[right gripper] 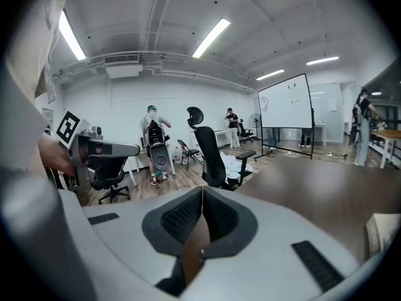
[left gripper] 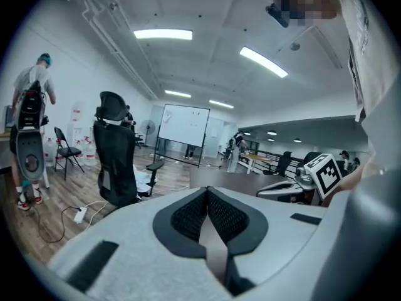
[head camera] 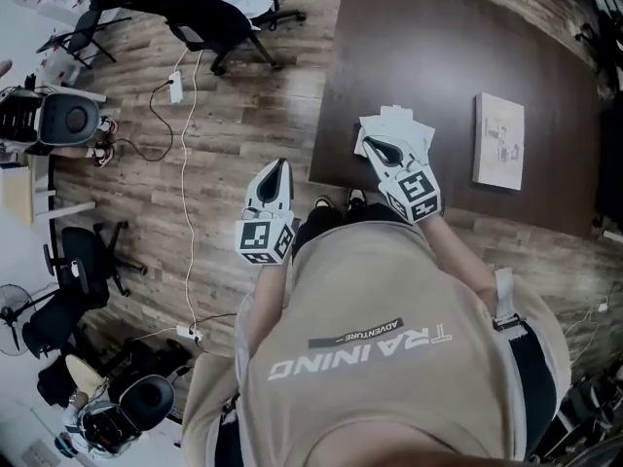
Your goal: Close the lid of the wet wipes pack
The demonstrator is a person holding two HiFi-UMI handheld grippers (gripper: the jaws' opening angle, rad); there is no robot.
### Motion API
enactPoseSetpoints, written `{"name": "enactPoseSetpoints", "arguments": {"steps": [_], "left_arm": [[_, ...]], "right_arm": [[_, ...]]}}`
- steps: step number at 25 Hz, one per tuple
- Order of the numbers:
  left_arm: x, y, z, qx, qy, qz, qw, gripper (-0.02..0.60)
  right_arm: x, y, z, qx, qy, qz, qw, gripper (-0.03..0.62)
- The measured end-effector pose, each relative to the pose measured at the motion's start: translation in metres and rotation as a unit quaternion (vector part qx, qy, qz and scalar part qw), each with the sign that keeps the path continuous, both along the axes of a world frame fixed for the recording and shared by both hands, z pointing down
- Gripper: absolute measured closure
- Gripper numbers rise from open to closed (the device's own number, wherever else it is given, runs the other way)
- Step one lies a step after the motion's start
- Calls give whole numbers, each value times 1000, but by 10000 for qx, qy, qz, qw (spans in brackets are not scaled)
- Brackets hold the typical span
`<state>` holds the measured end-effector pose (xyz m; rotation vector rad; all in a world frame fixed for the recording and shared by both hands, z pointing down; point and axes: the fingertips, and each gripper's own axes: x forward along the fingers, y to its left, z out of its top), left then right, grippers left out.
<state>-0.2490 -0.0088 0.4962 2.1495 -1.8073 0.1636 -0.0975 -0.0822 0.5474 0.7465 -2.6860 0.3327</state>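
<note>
White wet wipes pack [head camera: 498, 141] flat on dark table [head camera: 438, 37], at 3 o'clock of right gripper [head camera: 376, 148] | right gripper clenched, empty, over white sheets [head camera: 394, 122] | left gripper [head camera: 277, 171] clenched, empty, at 9 o'clock, over wood floor [head camera: 243, 115] | office chair [head camera: 200, 16] at 11 o'clock

A black office chair [left gripper: 116, 149] stands left of the left jaws, a whiteboard [left gripper: 183, 125] beyond their tips, and a dark table [left gripper: 238, 179] right of them.
</note>
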Motion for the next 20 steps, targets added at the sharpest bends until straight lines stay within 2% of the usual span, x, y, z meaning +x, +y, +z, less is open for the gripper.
{"name": "enactPoseSetpoints", "arguments": {"steps": [5,10,13,17,20], "left_arm": [[8,-14,15,-265,76,788,9965,571],[29,-26,19,-278,168,1650,9858,571],[40,-38,20,-242,303,2006,9789,571],[58,-50,19,-96,432,2488,9675,571],[64,-51,25,-124,550,2668,9621,571]], "right_arm": [[9,2,-5,5,41,706,9975,579],[31,3,-22,102,141,1447,9893,579],[50,0,-29,175,235,1964,9801,579],[85,5,-25,36,274,2729,9616,579],[99,12,-26,-31,305,3011,9531,579]]}}
